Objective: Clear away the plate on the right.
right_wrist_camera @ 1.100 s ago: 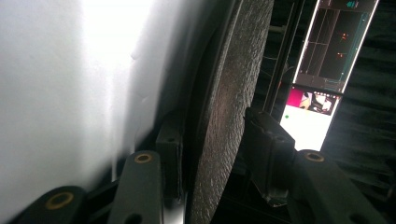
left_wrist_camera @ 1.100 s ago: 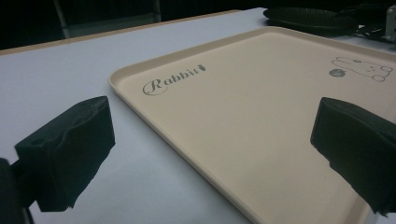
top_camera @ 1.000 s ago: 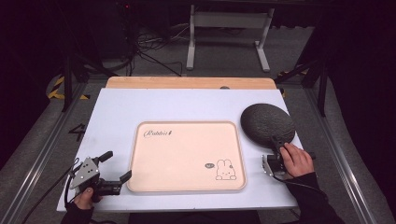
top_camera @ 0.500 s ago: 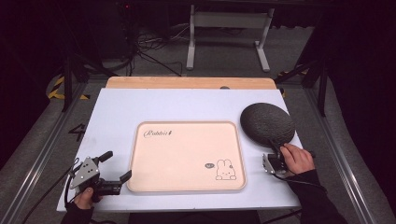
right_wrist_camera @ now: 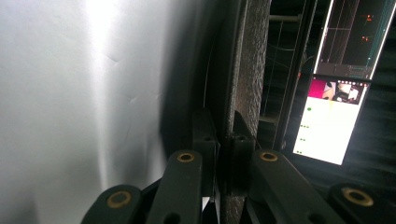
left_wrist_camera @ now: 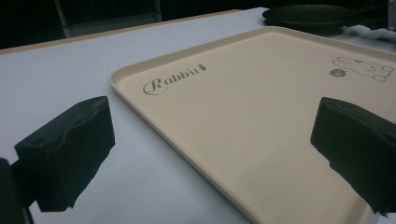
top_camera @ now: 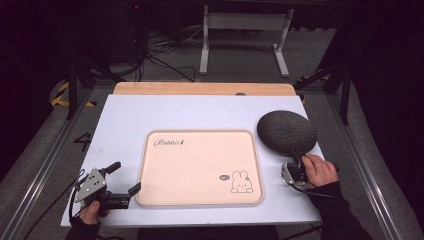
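A dark, rough-textured round plate (top_camera: pixel 286 131) lies on the right of the white table. My right gripper (top_camera: pixel 295 155) holds its near rim. In the right gripper view the rim (right_wrist_camera: pixel 250 70) runs edge-on between the jaws, and the right gripper (right_wrist_camera: pixel 226 135) has just been closing and now stands shut on it. A beige tray (top_camera: pixel 200 170) with "Rabbit" lettering and a bunny drawing lies in the middle. At the tray's near left corner my left gripper (top_camera: pixel 125 177) is open, its jaws set wide, one over the table and one over the tray (left_wrist_camera: pixel 243 116).
A wooden board (top_camera: pixel 200 88) borders the table's far edge. Behind it stand a metal frame (top_camera: pixel 245 30) and floor cables. A lit screen (right_wrist_camera: pixel 331 116) shows beyond the plate in the right gripper view. Bare table surface (top_camera: pixel 175 115) surrounds the tray.
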